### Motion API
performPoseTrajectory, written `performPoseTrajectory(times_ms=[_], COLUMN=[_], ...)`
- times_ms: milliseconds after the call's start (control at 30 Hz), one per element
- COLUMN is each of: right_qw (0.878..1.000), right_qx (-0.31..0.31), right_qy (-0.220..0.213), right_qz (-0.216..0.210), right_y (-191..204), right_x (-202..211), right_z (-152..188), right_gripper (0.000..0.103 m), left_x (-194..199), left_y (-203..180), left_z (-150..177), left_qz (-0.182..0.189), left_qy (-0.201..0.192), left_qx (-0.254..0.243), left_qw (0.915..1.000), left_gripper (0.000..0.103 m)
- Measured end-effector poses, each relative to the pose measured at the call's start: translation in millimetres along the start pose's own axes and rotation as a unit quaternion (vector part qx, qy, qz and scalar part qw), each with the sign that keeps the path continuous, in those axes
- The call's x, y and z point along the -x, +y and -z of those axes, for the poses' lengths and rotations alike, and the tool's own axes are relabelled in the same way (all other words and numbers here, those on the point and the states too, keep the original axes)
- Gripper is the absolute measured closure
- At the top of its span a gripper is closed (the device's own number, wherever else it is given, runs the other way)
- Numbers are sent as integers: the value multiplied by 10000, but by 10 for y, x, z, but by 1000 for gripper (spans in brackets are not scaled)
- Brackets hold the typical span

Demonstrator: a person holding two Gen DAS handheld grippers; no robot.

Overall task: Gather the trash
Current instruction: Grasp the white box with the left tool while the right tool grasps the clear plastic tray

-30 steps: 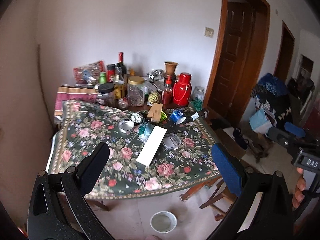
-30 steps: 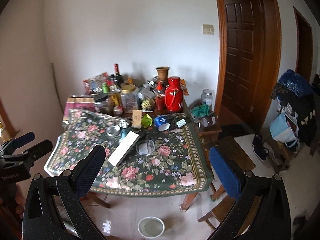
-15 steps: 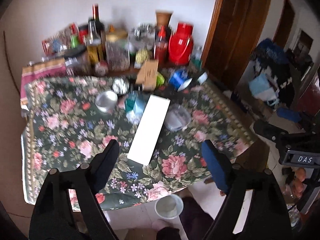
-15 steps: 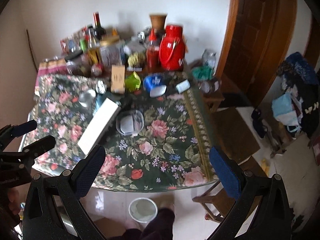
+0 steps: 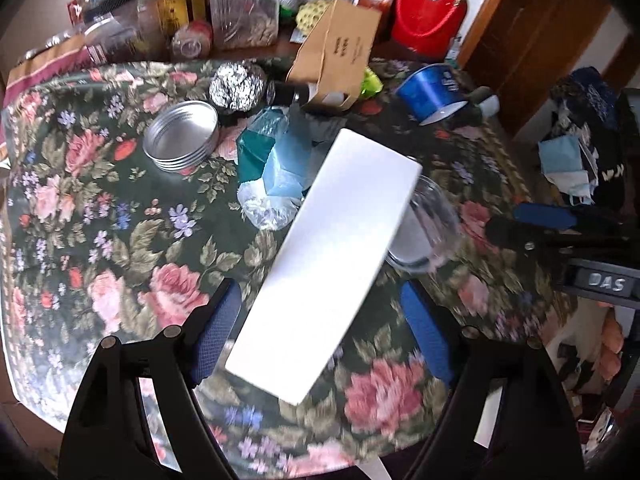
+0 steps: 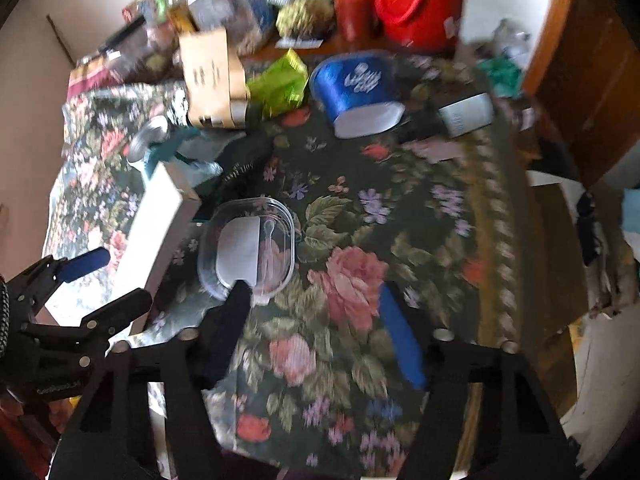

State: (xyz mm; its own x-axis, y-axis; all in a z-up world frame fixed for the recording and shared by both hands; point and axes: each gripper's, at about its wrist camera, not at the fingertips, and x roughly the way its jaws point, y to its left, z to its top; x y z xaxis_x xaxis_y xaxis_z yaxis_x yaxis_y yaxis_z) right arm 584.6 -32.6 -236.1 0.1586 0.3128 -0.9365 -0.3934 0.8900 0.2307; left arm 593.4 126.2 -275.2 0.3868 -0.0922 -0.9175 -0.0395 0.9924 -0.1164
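Both grippers (open) over white box [image 5: 328,264].

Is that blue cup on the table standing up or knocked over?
Knocked over. The blue cup lies on its side on the floral tablecloth, its white round end facing the camera, beside the green wrapper.

Tabletop [image 5: 120,248] under a dark floral cloth. On it: long white box [image 5: 328,264] lying diagonal mid-table, clear plastic container [image 6: 248,254] just beside its right edge, metal lid [image 5: 182,140], crumpled foil ball [image 5: 236,86], teal/blue plastic bag [image 5: 272,164], cardboard box [image 5: 340,52], blue cup [image 5: 432,92] tipped on its side. Jars, bottles and red thermos [image 5: 428,4] crowd the far edge.
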Motion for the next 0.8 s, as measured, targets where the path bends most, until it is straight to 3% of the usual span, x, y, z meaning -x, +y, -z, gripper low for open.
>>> performPoseTrajectory(times_ms=[133, 400, 467, 533, 800], right_qw=[9994, 9980, 9974, 9975, 9986], right_qx=[193, 573, 694, 699, 489], right_qy=[264, 213, 177, 134, -65], right_qz=[-66, -179, -74, -37, 175], right_y=[25, 178, 244, 277, 368], right_x=[-248, -336, -347, -381, -386], right_z=[-118, -242, -251, -274, -194], right_gripper=[68, 80, 83, 94, 101], left_x=[-122, -340, -341, -335, -127], left_y=[-13, 21, 2, -19, -74], left_z=[-51, -89, -91, -94, -77], left_qz=[-68, 188, 245, 275, 280], left_qy=[45, 383, 364, 329, 168], left_qx=[-5, 134, 142, 145, 119], left_qw=[10000, 9990, 9989, 9990, 9994], left_gripper=[21, 40, 41, 43, 50])
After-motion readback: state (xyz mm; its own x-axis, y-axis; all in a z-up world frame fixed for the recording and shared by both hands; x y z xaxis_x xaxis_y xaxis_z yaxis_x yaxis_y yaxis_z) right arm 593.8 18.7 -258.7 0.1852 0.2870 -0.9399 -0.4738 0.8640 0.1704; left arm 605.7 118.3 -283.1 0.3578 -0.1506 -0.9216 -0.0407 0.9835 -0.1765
